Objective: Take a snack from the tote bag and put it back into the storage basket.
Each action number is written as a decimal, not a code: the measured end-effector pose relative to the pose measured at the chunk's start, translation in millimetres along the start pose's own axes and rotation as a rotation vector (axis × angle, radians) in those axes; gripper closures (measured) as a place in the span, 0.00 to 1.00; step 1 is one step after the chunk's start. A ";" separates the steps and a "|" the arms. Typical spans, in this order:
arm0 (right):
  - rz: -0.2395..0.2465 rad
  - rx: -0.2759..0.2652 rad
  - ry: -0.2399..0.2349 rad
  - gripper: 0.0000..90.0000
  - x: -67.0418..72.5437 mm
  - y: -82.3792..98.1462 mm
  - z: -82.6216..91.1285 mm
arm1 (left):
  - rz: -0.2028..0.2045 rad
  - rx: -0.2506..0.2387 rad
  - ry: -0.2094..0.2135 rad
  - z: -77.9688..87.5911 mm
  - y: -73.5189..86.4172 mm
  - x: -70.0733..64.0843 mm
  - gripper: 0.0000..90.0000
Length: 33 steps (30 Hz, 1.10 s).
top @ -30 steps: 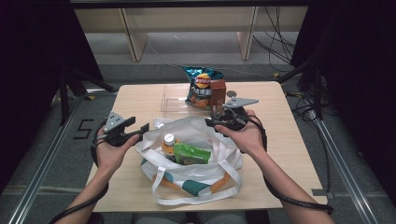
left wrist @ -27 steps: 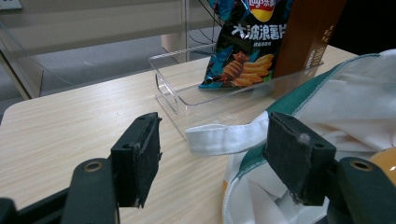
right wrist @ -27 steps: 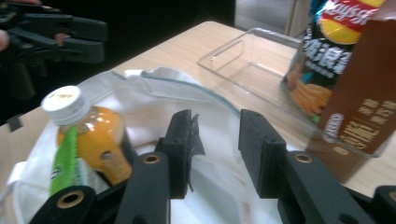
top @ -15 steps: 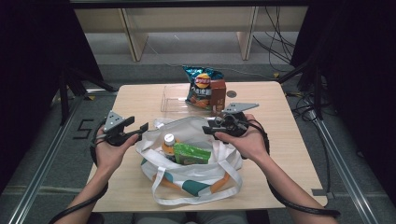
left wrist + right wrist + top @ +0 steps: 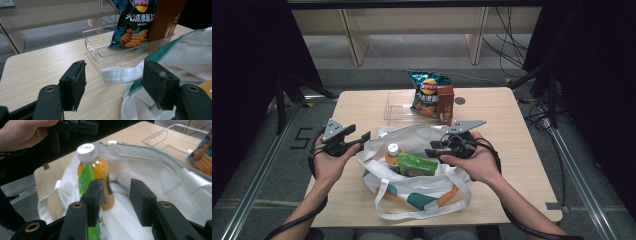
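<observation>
While the left gripper (image 5: pixel 363 136) is holding its jaws wide at the bag's (image 5: pixel 437 176) left rim, with the white strap (image 5: pixel 122 74) lying between them ungripped, the right gripper (image 5: pixel 431 150) is hovering over the bag mouth, its jaws having just been opening and standing partly apart with nothing between the pads; the bottle (image 5: pixel 93 173) is standing upright inside the bag beside a green pack (image 5: pixel 417 165). The risk, I judge, is sitting in that loose rim (no pad is pressing it); if the right gripper is reaching in for the bottle, the cloth could be sagging inward and snagging a jaw, or the bottle could be tipping against the pack; the tray (image 5: pixel 399 102) beyond is unlikely to be disturbed.
</observation>
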State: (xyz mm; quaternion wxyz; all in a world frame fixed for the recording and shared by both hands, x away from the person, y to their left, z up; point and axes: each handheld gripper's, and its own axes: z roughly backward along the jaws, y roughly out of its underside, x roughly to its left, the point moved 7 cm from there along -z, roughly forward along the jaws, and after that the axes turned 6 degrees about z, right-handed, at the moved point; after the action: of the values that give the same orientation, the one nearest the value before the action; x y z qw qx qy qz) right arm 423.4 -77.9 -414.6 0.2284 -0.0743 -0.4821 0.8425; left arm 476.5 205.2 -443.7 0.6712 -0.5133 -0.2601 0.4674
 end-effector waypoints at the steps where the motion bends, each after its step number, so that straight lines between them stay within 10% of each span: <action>1: 0.010 0.003 -0.001 0.68 0.1 0.6 -0.7 | 0.000 -0.001 0.000 0.2 -0.3 0.1 0.39; 22: 0.090 0.132 -0.087 0.68 18.7 18.7 -15.1 | -0.004 0.005 0.002 -1.0 0.6 -1.2 0.39; 33: 0.170 0.199 -0.080 0.85 17.0 29.7 -19.3 | 0.001 0.002 -0.004 -0.5 0.0 1.5 0.39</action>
State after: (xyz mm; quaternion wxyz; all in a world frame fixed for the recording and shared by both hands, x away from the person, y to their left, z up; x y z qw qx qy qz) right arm 405.7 -68.0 -448.2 0.1431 -0.0579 -0.3968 0.9048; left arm 477.6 206.3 -444.1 0.6712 -0.5117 -0.2606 0.4688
